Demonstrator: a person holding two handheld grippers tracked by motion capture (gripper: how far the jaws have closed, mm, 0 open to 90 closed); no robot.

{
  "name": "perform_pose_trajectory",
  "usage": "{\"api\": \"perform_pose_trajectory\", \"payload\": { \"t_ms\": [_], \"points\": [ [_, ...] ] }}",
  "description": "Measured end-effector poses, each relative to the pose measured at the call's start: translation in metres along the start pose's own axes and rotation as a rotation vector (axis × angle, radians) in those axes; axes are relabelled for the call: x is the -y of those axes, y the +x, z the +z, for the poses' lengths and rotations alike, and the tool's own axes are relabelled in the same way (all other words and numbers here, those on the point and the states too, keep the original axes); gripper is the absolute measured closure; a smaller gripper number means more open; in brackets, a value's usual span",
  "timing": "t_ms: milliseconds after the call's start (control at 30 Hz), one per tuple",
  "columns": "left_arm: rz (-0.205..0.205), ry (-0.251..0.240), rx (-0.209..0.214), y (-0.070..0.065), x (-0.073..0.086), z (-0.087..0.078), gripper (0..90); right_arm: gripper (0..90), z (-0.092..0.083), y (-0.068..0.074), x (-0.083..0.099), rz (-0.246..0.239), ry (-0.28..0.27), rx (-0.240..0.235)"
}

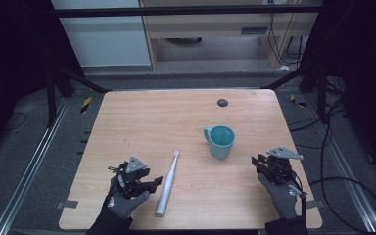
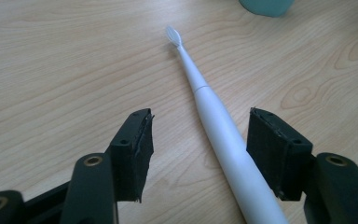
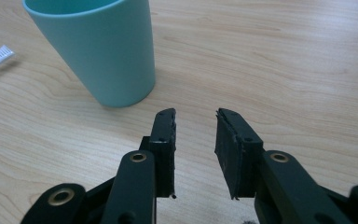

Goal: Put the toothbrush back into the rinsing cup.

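Gripper jaws on my left gripper stand spread wide, one on each side of the white electric toothbrush, and the pads press on nothing: the handle lies between them, closer to the one at the right of the left gripper view, with a sliver of wood showing on both sides. My right gripper is parted too, though more narrowly, with only bare surface between its pads.

From the high view, the toothbrush lies flat on the wooden surface, near its front edge, its bristle head pointing away from me towards the teal cup. My left gripper sits just beside the thick end of the handle. My right gripper hovers near the front right corner, just to the right of the cup and apart from it. The cup stands upright with its mouth open and nothing in it that I can see; its handle faces left in the high view.

As I judge it, the work is putting the toothbrush into the cup, and it has hardly begun. Nothing is gripped and nothing lifted. Left to do: close on the handle, raise it, tip it upright, carry it over and lower it in, perhaps with my right gripper steadying the cup.
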State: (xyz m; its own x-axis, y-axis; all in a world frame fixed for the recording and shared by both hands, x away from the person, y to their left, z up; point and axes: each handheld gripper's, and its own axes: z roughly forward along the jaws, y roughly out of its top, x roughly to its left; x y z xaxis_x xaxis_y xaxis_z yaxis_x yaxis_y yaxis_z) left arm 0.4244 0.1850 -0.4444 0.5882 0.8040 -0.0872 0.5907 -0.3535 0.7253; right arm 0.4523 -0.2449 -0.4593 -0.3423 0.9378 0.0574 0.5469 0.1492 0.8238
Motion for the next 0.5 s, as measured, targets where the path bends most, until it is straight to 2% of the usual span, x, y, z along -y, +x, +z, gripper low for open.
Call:
{"api": "perform_pose_trajectory", "payload": {
  "t_ms": [233, 500],
  "points": [
    [0.024, 0.029, 0.014, -0.011, -0.003, 0.006, 36.7, 66.1, 0.000, 0.002, -0.002, -0.013, -0.002, -0.003],
    [0.046, 0.098, 0.024, -0.018, -0.004, 0.017, 35.6, 66.1, 0.000, 0.002, -0.002, -0.014, 0.003, -0.006]
  ]
}}
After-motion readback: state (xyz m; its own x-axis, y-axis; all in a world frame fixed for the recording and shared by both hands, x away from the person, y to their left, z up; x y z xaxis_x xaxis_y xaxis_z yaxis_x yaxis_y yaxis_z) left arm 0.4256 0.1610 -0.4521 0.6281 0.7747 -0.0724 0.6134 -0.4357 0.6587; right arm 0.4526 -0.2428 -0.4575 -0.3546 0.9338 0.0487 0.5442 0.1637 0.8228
